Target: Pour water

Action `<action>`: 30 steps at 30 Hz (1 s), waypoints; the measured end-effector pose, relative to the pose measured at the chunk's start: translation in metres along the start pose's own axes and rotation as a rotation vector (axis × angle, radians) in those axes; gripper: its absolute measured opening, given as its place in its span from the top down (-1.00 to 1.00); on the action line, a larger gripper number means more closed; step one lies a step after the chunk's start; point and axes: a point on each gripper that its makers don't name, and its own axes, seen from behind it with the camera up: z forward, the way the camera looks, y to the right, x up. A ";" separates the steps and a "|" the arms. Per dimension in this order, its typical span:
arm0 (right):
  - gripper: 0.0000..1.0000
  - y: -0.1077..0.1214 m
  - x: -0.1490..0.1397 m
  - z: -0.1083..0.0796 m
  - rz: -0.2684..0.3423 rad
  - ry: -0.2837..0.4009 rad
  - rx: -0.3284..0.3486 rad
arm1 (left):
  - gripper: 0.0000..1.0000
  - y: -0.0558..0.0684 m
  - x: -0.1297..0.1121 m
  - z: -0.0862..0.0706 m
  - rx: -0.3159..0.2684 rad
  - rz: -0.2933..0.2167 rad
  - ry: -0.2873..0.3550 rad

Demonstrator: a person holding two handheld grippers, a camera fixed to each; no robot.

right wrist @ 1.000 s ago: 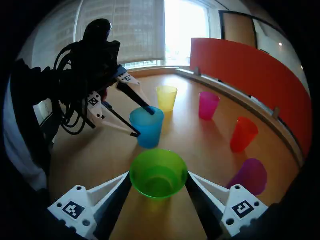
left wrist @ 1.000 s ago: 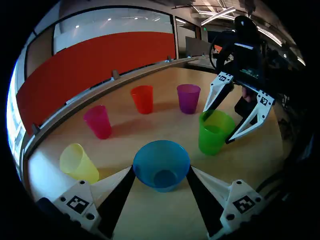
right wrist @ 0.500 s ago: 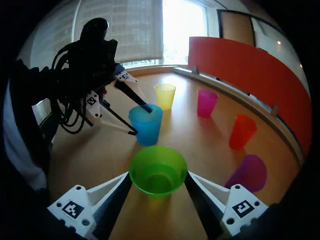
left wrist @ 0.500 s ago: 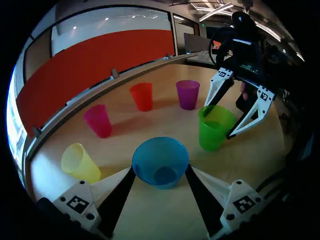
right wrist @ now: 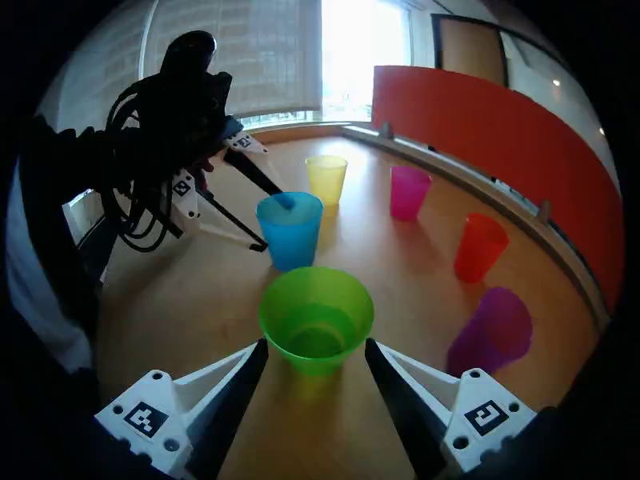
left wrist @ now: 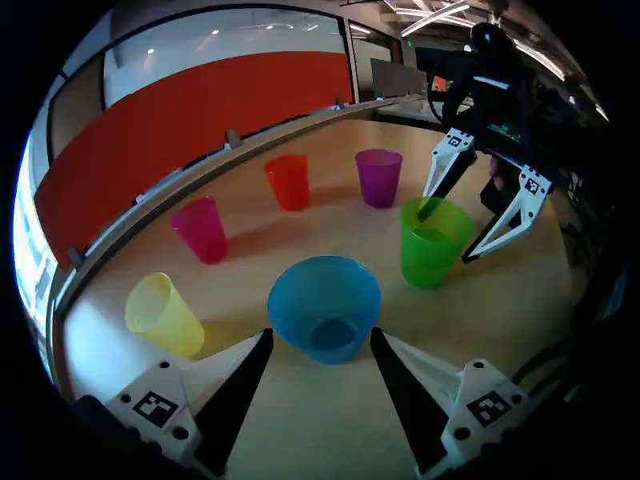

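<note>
The left gripper (left wrist: pixel 320 334) sits low over the wooden table (left wrist: pixel 320 432) w/ its jaws spread wide. The blue cup (left wrist: pixel 324 308) stands upright btw. the two fingertips, reaching a little past them on the far side. A thin gap seems to show at each tip, so the cup is bracketed, not clamped. The right gripper view shows the same for the right gripper (right wrist: pixel 314 346): released, fingers splayed, w/ the green cup (right wrist: pixel 316 316) upright btw. the tips & a sliver of table on either side. A liquid level shows low inside the green cup; the blue cup's contents can't be told. The two cups stand near each other but apart, & the grippers face each other across them. Seen from the right gripper, the left one comes in from the far left, one finger passing behind the blue rim, the other ending just beside the cup's left wall. Seen from the left gripper, the right one comes in from the far right, one finger dimly visible through the green wall, the other ending just beside the cup's right side. Four more cups curve along the table edge below a red partition (left wrist: pixel 184 120): yellow (left wrist: pixel 160 314) near left, then pink (left wrist: pixel 200 230), orange (left wrist: pixel 288 182) & purple (left wrist: pixel 378 177) farther off.
</note>
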 end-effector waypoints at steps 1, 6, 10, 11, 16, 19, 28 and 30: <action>-0.88 0.000 -0.001 -0.001 0.002 -0.001 -0.002 | -0.80 0.000 -0.001 -0.001 0.002 0.000 -0.002; -0.88 0.000 -0.004 -0.006 0.007 -0.002 -0.010 | -0.80 0.000 -0.004 -0.003 0.008 -0.003 -0.008; -0.88 0.000 -0.007 -0.010 0.009 -0.003 -0.020 | -0.80 0.000 -0.007 -0.007 0.016 0.004 -0.016; -0.88 0.001 -0.008 -0.011 0.010 -0.003 -0.023 | -0.80 0.000 -0.008 -0.008 0.019 0.007 -0.017; -0.88 0.000 -0.011 -0.018 0.016 -0.001 -0.034 | -0.80 -0.003 -0.011 -0.015 0.037 0.006 -0.016; -0.88 0.001 -0.013 -0.024 0.020 -0.001 -0.045 | -0.80 -0.006 -0.013 -0.021 0.049 -0.004 -0.012; -0.88 0.009 -0.015 -0.039 0.036 0.020 -0.106 | -0.80 -0.015 -0.020 -0.039 0.100 -0.035 0.002; -0.88 0.011 -0.016 -0.043 0.042 0.023 -0.117 | -0.81 -0.016 -0.021 -0.042 0.110 -0.035 0.005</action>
